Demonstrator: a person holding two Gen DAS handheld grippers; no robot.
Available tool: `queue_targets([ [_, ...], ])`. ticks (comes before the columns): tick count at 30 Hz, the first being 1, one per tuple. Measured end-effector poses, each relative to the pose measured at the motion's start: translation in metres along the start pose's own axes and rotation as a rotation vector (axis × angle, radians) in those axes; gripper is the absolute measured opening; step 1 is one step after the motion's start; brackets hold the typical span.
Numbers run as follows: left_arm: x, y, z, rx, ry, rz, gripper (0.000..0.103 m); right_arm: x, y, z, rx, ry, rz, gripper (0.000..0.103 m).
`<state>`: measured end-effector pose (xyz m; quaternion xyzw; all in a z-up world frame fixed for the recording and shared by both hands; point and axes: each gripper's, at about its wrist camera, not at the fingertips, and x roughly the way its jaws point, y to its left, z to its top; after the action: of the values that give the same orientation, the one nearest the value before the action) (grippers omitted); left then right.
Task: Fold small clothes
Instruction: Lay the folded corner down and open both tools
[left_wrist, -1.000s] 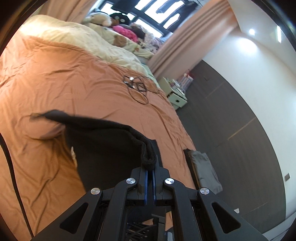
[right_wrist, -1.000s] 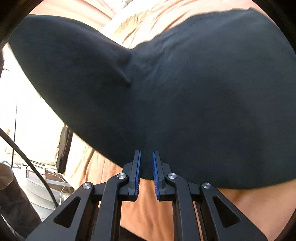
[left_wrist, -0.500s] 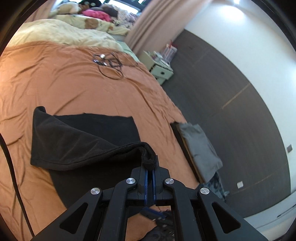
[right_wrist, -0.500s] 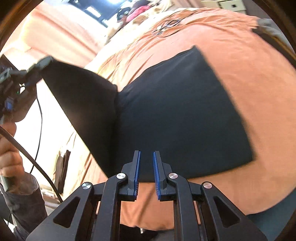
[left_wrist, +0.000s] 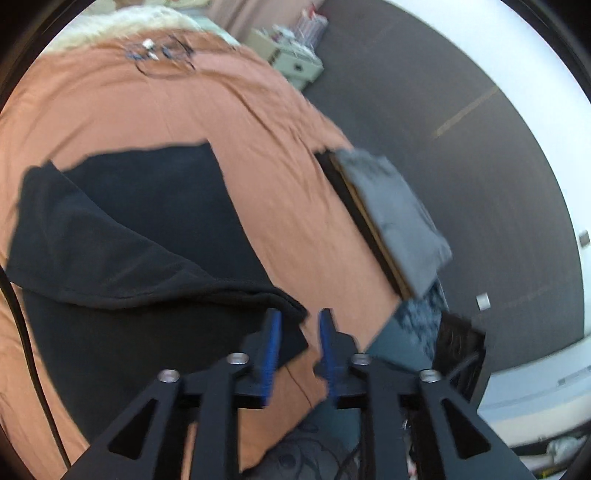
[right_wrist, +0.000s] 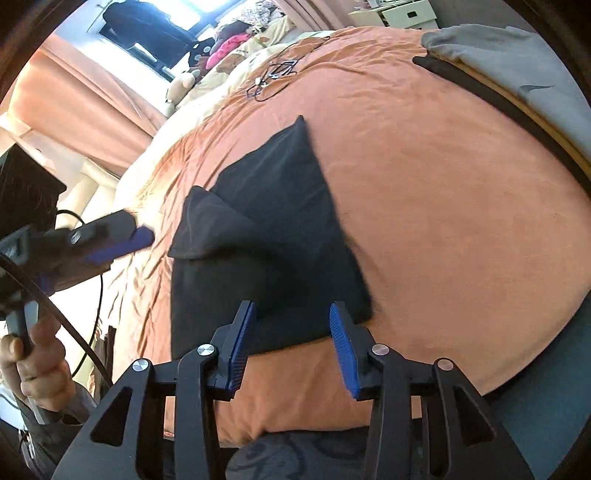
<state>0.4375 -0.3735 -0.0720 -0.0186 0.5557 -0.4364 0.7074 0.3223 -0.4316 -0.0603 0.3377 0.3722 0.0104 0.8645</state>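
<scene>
A black garment (left_wrist: 122, 236) lies on the orange bedspread (left_wrist: 155, 107), one side folded over itself with a raised flap. It also shows in the right wrist view (right_wrist: 269, 236). My left gripper (left_wrist: 297, 325) is open, its jaws just past the folded corner, holding nothing. It appears from the side in the right wrist view (right_wrist: 122, 240), left of the garment. My right gripper (right_wrist: 291, 325) is open wide and empty, above the garment's near edge.
A folded grey garment (left_wrist: 395, 210) lies on a dark-edged board at the bed's right side, also in the right wrist view (right_wrist: 517, 62). Cables (right_wrist: 273, 77) lie further up the bed. A cream duvet and soft toys (right_wrist: 229, 48) are at the head.
My left gripper carried the garment's corner across and down onto the bed, then opened and let it go. My right gripper opened wider and drew back from the cloth.
</scene>
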Motion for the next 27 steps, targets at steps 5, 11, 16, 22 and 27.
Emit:
queue_targets([
  [5, -0.024, 0.01, -0.007, 0.042, -0.012, 0.089, 0.055, -0.014, 0.012, 0.003, -0.071, 0.012, -0.038, 0.039],
  [11, -0.07, 0.057, -0.018, -0.017, -0.056, 0.177, 0.055, 0.004, 0.039, 0.02, -0.258, 0.079, -0.133, 0.039],
  [16, -0.087, 0.099, -0.038, -0.087, -0.06, 0.24, 0.055, 0.029, 0.066, 0.028, -0.428, 0.141, -0.244, 0.039],
  [22, -0.089, 0.147, -0.065, -0.185, -0.031, 0.272, 0.055, 0.056, 0.093, 0.03, -0.579, 0.187, -0.301, 0.039],
  [27, -0.087, 0.18, -0.08, -0.249, -0.028, 0.279, 0.055, 0.084, 0.113, 0.026, -0.705, 0.218, -0.333, 0.039],
])
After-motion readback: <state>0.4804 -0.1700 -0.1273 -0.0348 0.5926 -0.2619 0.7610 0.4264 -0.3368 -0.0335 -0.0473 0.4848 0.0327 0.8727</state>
